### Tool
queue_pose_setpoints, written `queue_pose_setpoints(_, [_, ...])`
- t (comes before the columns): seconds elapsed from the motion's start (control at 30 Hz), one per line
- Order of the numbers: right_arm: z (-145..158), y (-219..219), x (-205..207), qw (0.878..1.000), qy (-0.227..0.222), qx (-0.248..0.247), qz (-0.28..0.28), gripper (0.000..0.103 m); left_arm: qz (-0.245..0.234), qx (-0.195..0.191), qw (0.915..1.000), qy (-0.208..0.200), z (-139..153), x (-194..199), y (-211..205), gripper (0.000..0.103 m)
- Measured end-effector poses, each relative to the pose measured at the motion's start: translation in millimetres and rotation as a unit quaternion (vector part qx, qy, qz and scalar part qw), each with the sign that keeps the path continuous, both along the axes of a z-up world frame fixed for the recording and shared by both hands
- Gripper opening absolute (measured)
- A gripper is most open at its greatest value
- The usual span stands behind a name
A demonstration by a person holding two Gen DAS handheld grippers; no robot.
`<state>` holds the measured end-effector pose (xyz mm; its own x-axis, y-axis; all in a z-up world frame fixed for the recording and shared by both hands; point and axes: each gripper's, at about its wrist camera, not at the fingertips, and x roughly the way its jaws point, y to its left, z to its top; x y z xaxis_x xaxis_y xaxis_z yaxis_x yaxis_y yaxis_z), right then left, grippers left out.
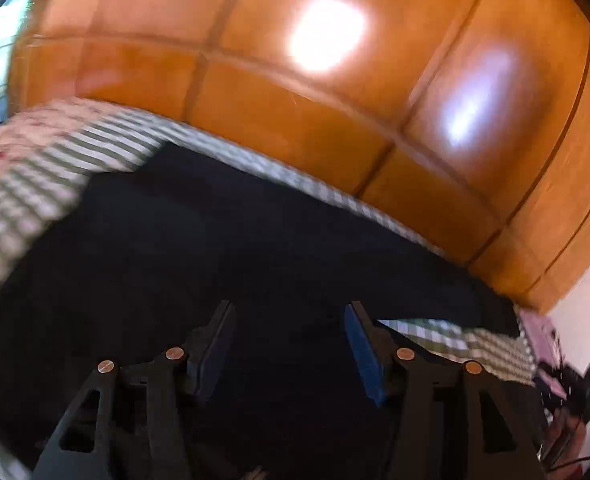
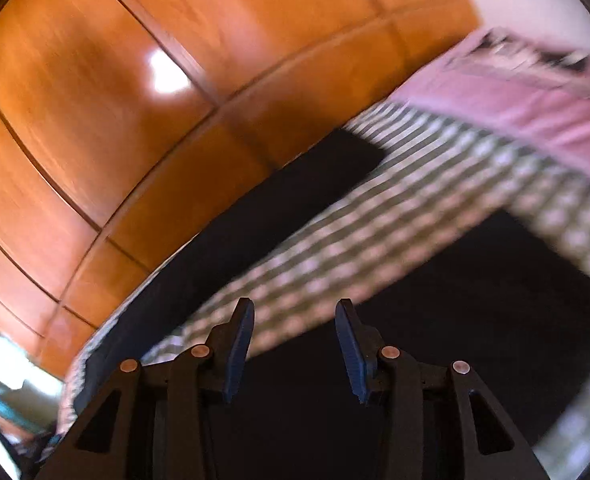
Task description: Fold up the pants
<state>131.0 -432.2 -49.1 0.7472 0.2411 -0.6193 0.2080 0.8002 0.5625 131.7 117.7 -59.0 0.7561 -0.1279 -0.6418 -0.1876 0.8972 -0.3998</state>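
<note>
Grippers first: left gripper and right gripper both gape, gripping nothing. Dark pants fill the lower frame on the checked sheet, wooden headboard behind. Between folds, I'd judge; next needs a fresh edge pinched.

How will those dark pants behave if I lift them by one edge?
The dark pants lie limp and flat on the checked cover, so they would probably droop and unfold. They look fairly heavy. The cover may drag along.
</note>
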Motion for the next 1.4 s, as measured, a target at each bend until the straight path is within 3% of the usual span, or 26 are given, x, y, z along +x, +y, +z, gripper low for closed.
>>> queue_pose_setpoints(0.2, [-25.2, -10.9, 73.2, 0.998, 0.039, 0.031, -0.025, 0.044, 0.009, 0.017, 0.9984, 0.053, -44.2, 45.3, -8.6, 0.058])
queue_pose_setpoints(0.3, [-32.6, -14.4, 101.7, 0.997, 0.051, 0.042, -0.040, 0.044, -0.010, -0.015, 0.9996, 0.020, -45.0, 37.3, -5.8, 0.075])
queue_pose_setpoints(0.43, [-44.1, -16.8, 128.7, 0.994, 0.062, 0.061, -0.063, 0.044, -0.009, -0.014, 0.9998, 0.013, -48.1, 38.4, -2.9, 0.075])
queue_pose_setpoints(0.63, [-56.1, -34.5, 145.9, 0.986, 0.039, 0.114, -0.114, 0.043, -0.007, -0.008, 0.9999, -0.002, -44.8, 26.9, -9.8, 0.075])
queue_pose_setpoints(0.77, [-53.7, -37.7, 152.7, 0.988, 0.066, 0.089, -0.111, 0.024, -0.007, -0.016, 0.9998, -0.008, -46.4, 25.5, -4.0, 0.075])
queue_pose_setpoints(0.97, [-48.7, -47.8, 136.8, 0.984, 0.068, 0.120, -0.112, 0.018, -0.007, -0.021, 0.9997, -0.010, -46.3, 28.5, -3.6, 0.075])
queue_pose_setpoints(1.23, [-46.0, -61.5, 82.3, 0.987, 0.062, 0.096, -0.113, 0.018, -0.008, -0.034, 0.9993, -0.014, -45.1, 24.7, 0.1, 0.075])
queue_pose_setpoints(1.4, [-41.9, -65.0, 54.4, 0.988, 0.050, 0.082, -0.121, 0.017, -0.013, -0.066, 0.9973, -0.027, -46.2, 20.1, 8.6, 0.076])
